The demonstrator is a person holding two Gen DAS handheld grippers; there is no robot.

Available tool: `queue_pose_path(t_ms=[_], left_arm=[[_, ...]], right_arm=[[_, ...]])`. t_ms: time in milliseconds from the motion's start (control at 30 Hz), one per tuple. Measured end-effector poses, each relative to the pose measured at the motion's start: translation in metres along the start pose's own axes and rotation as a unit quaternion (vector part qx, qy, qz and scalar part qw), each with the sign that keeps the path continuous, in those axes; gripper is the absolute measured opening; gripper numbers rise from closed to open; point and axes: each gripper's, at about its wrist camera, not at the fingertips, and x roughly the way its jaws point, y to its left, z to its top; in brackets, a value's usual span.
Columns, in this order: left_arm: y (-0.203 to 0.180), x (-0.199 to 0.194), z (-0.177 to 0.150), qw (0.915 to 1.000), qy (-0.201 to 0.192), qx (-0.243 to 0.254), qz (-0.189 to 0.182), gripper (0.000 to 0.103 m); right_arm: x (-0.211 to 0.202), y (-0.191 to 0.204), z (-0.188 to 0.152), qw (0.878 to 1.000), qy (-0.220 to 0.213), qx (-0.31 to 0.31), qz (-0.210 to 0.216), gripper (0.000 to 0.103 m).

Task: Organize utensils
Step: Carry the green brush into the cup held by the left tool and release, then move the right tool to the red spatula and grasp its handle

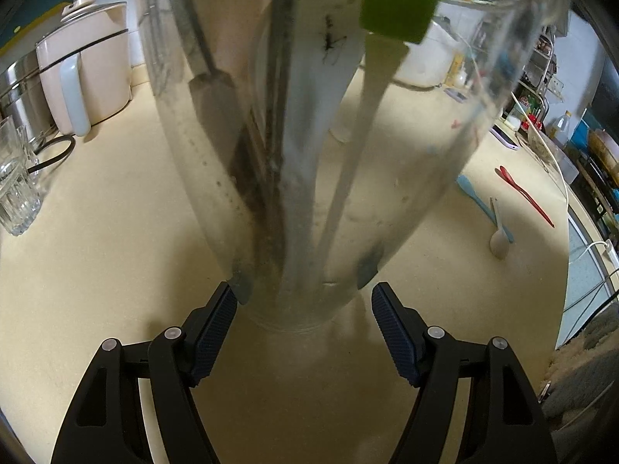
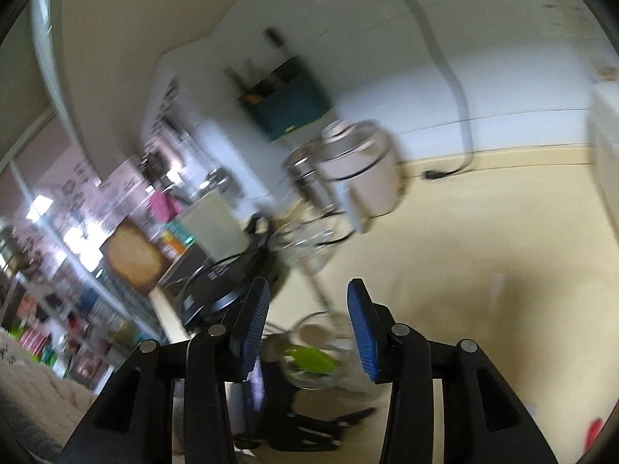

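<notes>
I have the left gripper [image 1: 303,301] around the bottom of a tall clear glass jar [image 1: 309,193]. The two blue pads press on its sides, so this claw is closed on the jar. I think I hold it this way so the jar stays put and does not tip while tools go in from the top. The jar stands on the cream counter [image 1: 116,232]. Inside it I see a green spatula [image 1: 398,4], head up with its pale handle running down, and a dark tool [image 1: 211,89] beside it. The left gripper points down at a slant toward the jar's foot.

More tools wait on the counter, well apart from the jar: a red spoon [image 1: 524,193], a light blue spatula [image 1: 477,201] and a small white spoon [image 1: 498,237]. The white spoon lies across the blue one. A pink kettle [image 1: 89,65] and a drinking glass [image 1: 17,189] sit off to the side.

The right gripper [image 2: 307,324] is up above the jar, which I see far below between its fingers, green spatula and all. Its blue pads stand apart with nothing between them, so this claw is open and empty. That view is blurry, so it looks to be swinging. My guess is it goes for one of the loose spoons next.
</notes>
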Motion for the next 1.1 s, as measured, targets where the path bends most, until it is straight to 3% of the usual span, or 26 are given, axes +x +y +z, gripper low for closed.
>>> queue_pose_path(t_ms=[200, 400, 633, 800, 1100], left_arm=[[-0.003, 0.002, 0.001, 1.0000, -0.001, -0.001, 0.003, 0.076], [-0.004, 0.003, 0.003, 1.0000, -0.001, -0.001, 0.000, 0.076], [-0.003, 0.004, 0.003, 1.0000, -0.001, -0.001, 0.000, 0.076], [-0.002, 0.004, 0.003, 1.0000, -0.001, -0.001, 0.000, 0.076], [0.001, 0.003, 0.002, 1.0000, 0.001, -0.004, 0.001, 0.076]], right_arm=[[-0.054, -0.067, -0.005, 0.990, -0.017, 0.066, -0.123, 0.042], [-0.096, -0.140, -0.042, 0.956, 0.005, 0.158, -0.247, 0.042], [-0.110, -0.195, -0.092, 0.917, 0.072, 0.203, -0.336, 0.042], [-0.099, -0.207, -0.116, 0.906, 0.116, 0.180, -0.366, 0.042], [-0.063, -0.212, -0.126, 0.905, 0.178, 0.097, -0.373, 0.042]])
